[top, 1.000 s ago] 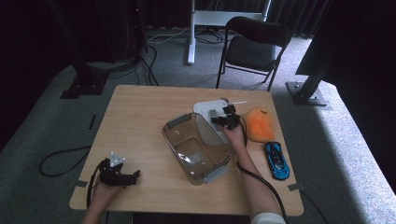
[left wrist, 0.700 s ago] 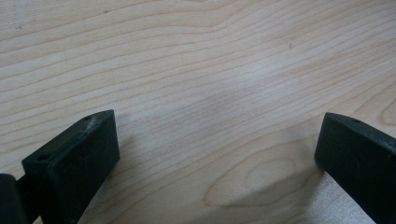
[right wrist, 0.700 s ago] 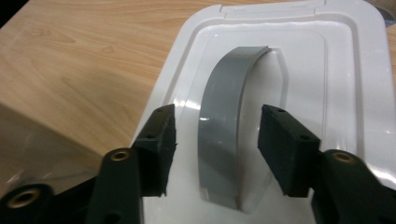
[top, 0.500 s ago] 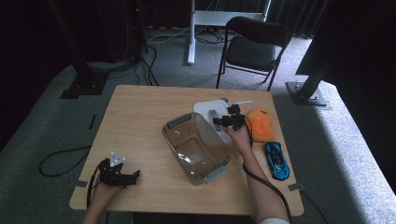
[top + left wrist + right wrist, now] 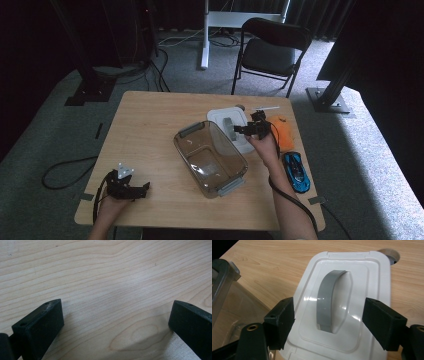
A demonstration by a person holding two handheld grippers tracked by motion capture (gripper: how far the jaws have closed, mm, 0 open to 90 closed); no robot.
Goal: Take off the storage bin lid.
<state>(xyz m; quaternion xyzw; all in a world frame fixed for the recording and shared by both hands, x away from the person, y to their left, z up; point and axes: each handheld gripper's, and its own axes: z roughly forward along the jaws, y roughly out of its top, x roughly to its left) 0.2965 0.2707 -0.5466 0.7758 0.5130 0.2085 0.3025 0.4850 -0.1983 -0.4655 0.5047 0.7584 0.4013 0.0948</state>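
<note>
The white lid (image 5: 344, 307) with its grey handle (image 5: 329, 302) lay flat on the table (image 5: 150, 130), just beside the clear box (image 5: 210, 159) and off it. We judged the lid already set down and let go; the box stood uncovered, and whatever goes in seemed left to do. Our right tongs (image 5: 328, 320) hung over the handle, jaws having just been opening, wide on both sides with nothing pinched. Our left tongs (image 5: 115, 322) rested open near the table's front corner. An orange toy (image 5: 282, 132) and a blue car (image 5: 296, 171) lay nearby.
</note>
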